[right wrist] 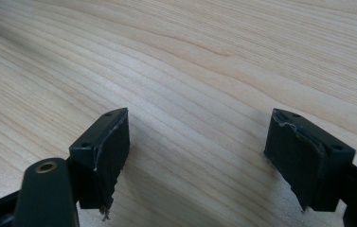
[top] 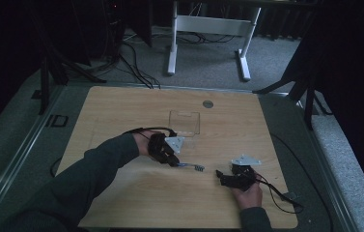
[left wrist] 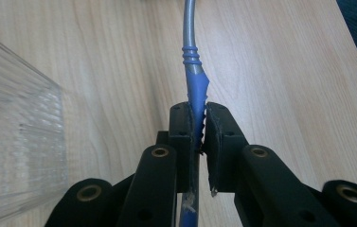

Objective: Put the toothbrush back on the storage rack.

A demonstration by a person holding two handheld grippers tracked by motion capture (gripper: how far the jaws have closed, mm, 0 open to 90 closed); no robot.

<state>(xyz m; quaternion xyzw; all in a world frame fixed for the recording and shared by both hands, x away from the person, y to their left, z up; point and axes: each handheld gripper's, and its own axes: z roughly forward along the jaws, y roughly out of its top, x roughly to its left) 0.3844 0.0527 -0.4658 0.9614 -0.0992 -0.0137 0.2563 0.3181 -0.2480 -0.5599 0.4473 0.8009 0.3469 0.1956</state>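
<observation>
No legible text, label, brand, number or sign was found in any of the three views; the wooden table top (top: 121,111) was seen to carry grain only; the toothbrush (left wrist: 192,80) handle was examined in the left gripper view and no maker's mark could be read on it; the clear plastic box (top: 185,123) bore no readable lettering; a dark plate-like mark on the floor frame left of the table was noted in the high view, but it was too dim and small to be read.
</observation>
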